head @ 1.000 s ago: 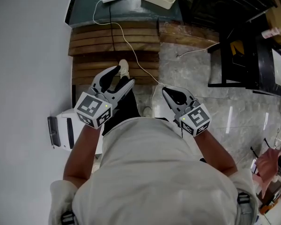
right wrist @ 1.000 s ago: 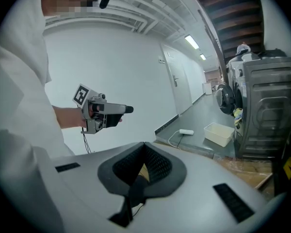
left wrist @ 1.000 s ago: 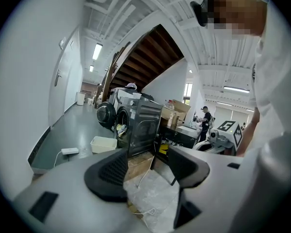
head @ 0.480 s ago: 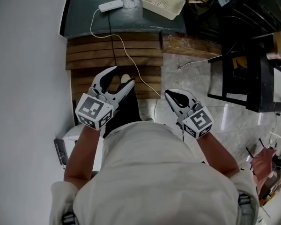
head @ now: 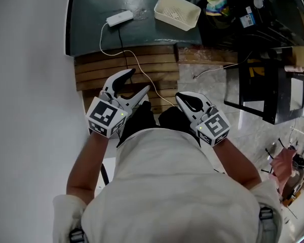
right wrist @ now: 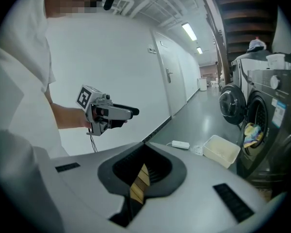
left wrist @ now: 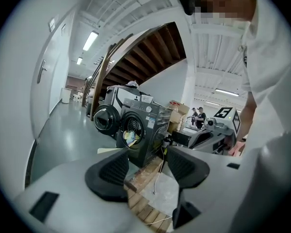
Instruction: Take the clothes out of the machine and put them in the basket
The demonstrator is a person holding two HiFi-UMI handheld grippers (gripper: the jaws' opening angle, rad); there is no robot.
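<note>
A: Head view: what is lying underfoot?
B: A dark floor (head: 91, 14) is running across the top, with a pallet (head: 157, 67) meeting it below. The basket (head: 177, 10) is sitting on the floor near a power strip (head: 120, 18). The left gripper (head: 138, 81) and right gripper (head: 185, 101) are hovering over the pallet, well apart from the basket.
A: Left gripper view?
B: The left gripper (left wrist: 148, 171) is holding its jaws partly apart, with nothing between them. Ahead, the machine (left wrist: 148, 130) is standing with its door (left wrist: 105, 120) swung open, and the clothes (left wrist: 131, 137) are lying inside the drum.
A: Right gripper view?
B: The right gripper (right wrist: 144, 159) is holding its jaws nearly together, gripping nothing. The basket (right wrist: 222, 150) is sitting just beside the machine's mouth.
</note>
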